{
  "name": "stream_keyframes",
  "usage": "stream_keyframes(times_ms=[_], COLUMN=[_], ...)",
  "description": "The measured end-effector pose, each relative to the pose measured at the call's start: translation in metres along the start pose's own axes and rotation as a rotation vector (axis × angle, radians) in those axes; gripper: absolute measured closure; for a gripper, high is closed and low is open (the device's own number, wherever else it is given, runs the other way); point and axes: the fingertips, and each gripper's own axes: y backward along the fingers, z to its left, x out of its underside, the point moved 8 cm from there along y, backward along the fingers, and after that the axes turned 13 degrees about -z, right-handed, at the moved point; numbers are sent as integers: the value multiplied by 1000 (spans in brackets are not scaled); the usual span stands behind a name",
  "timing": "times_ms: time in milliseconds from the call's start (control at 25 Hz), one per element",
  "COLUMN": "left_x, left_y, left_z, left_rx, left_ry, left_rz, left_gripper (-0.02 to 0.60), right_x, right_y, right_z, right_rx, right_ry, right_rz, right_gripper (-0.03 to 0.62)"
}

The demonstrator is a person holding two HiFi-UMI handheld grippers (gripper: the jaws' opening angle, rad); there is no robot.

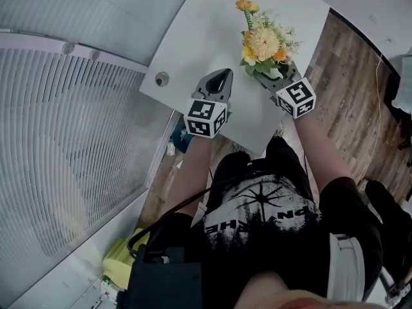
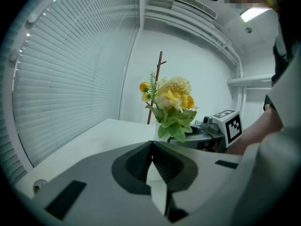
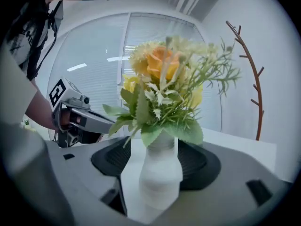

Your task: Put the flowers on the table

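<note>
A bunch of yellow and orange flowers (image 1: pixel 261 44) stands upright in a white vase (image 3: pixel 160 173) on the white table (image 1: pixel 206 31), near its front right edge. My right gripper (image 1: pixel 271 76) is open, with the vase between its dark pads (image 3: pixel 110 159) and a sliver of table showing beside the vase. The left gripper view shows the flowers (image 2: pixel 173 98) with the right gripper (image 2: pixel 207 133) at their base. To the left of the vase my left gripper (image 1: pixel 222 77) rests low over the table, shut, with nothing between its jaws.
A round cable grommet (image 1: pixel 161 79) sits near the table's left edge. Window blinds (image 1: pixel 64 140) fill the left side. Wooden floor (image 1: pixel 347 95) lies right of the table. A brown branch-like stand (image 3: pixel 254 79) rises behind the table. A yellow object (image 1: pixel 122 259) lies on the floor.
</note>
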Motion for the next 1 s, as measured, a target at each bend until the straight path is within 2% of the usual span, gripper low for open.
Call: stream_keyframes(times_ms=[400, 440, 640, 760, 1000], left_x=[-13, -14, -19, -27, -31], left_y=[13, 14, 18, 21, 30], left_z=[-15, -17, -32, -36, -35], left_rx=[79, 94, 159, 182, 194], left_ry=[-34, -35, -70, -104, -142], left_rz=[-24, -26, -33, -53, -72], left_gripper=[569, 569, 569, 569, 569], right_x=[-22, -25, -41, -49, -59], right_y=[46, 50, 69, 77, 87], right_z=[22, 25, 43, 53, 65], right_rx=[64, 73, 135, 152, 170], right_ry=[12, 19, 67, 88, 124], right_rz=[66, 68, 65, 55, 24], right_gripper=[301, 315, 467, 527, 569])
